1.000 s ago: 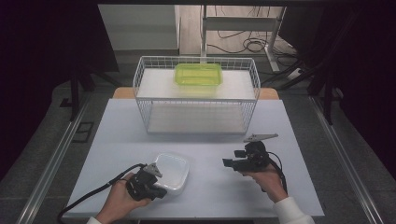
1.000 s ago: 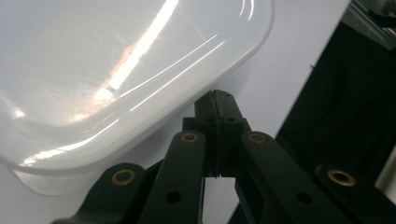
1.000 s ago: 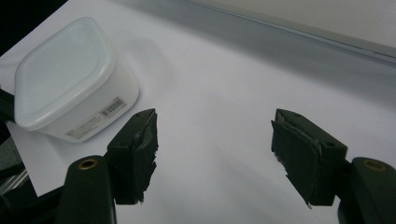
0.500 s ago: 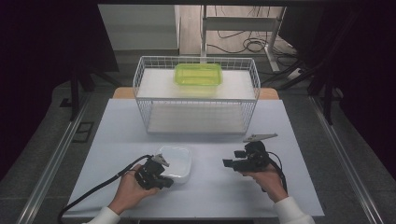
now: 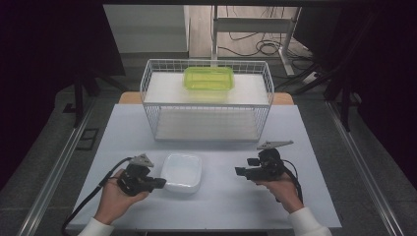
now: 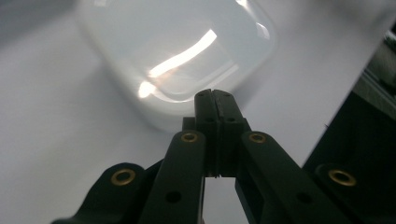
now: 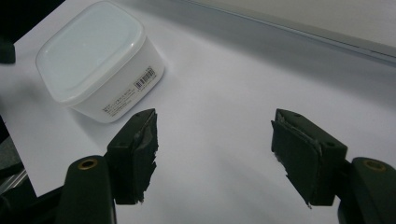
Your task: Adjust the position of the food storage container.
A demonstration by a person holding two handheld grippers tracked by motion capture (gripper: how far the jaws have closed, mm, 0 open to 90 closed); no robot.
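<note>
Since earlier, left gripper (image 5: 158, 183) slides up against the tub (image 5: 182, 172) — jaws pressed together, empty. Right gripper (image 5: 239, 171) waits wide apart — a grasp seems unfinished.

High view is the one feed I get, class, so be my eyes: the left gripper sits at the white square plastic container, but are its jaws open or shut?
Observer: Shut. In the left gripper view, the left gripper has its two black jaws pressed together, tips at the white square plastic container's near rim.
Operator: And the right gripper?
Observer: The right gripper is wide open above bare table, with the container farther off.
Operator: Is the container lidded?
Observer: Yes, the right gripper view shows a white lid on it and a small barcode label on its side wall.
</note>
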